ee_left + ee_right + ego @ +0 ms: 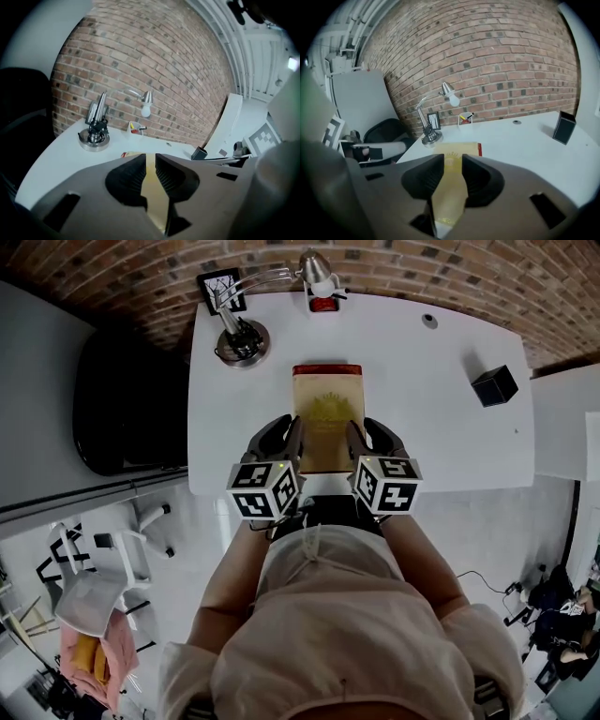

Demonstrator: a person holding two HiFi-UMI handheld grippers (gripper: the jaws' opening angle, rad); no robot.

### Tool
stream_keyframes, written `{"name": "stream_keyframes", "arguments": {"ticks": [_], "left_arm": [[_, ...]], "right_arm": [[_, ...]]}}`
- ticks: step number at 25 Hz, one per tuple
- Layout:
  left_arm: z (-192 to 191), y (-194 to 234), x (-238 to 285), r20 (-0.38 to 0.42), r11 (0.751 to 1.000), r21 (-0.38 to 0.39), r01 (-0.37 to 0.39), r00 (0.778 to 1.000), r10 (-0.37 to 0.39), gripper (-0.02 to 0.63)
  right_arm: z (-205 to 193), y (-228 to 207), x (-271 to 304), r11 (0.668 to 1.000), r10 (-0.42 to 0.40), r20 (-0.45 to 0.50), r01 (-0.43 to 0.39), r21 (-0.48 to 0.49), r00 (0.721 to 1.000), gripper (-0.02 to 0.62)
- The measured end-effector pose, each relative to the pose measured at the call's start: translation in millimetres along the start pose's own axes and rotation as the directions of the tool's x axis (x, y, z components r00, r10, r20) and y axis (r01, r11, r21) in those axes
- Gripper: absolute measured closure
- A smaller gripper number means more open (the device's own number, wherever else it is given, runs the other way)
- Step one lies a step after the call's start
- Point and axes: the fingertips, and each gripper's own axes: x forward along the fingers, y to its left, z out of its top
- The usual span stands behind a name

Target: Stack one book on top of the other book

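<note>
A tan-yellow book [327, 423] lies flat on a red book [326, 369] in the middle of the white table [441, 442]; only a red strip shows at its far edge. My left gripper [281, 439] and right gripper [370, 439] hover over the near end of the stack, one at each corner. In the left gripper view the gripper [150, 173] has a narrow gap, through which the yellow cover [153, 199] shows below. The right gripper [452, 176] stands a bit wider over the cover [451, 197], with the red book [479, 150] beyond. Neither pair of pads presses on anything.
A desk lamp [315, 270] on a round base [243, 341] stands at the back left beside a small picture frame [221, 287] and a pen cup [323, 304]. A black box [494, 385] sits at the right. A black chair [122, 409] is left of the table.
</note>
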Motion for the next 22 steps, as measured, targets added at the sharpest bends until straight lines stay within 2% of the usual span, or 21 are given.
{"name": "stream_keyframes", "arguments": {"ticks": [2,6,11,18,20,22], "left_arm": [[9,-6,-10,0.036,0.999,0.054,0.005,0.999,-0.007,0.554],[18,-20,-30,0.088,0.996,0.085,0.039,0.995,-0.047,0.584],[36,-38,-60,0.181,0.985,0.149,0.088,0.977,-0.115,0.588],[75,-52,-101,0.338,0.959,0.273,0.071,0.927,-0.164,0.588],[84,-52,-110,0.371,0.952,0.305,0.04,0.915,-0.158,0.588],[91,-51,-116,0.398,0.947,0.32,0.007,0.906,-0.141,0.588]], "right_arm": [[5,8,-9,1.0,-0.004,0.023,0.004,-0.015,1.0,0.484],[12,27,-31,1.0,0.003,0.078,0.0,-0.031,0.997,0.545],[28,51,-62,0.99,0.0,0.207,0.03,-0.141,0.978,0.562],[56,77,-99,0.958,0.016,0.424,0.108,-0.267,0.905,0.563],[61,85,-105,0.948,0.057,0.457,0.095,-0.303,0.887,0.563],[63,93,-107,0.943,0.12,0.47,0.049,-0.331,0.874,0.566]]}}
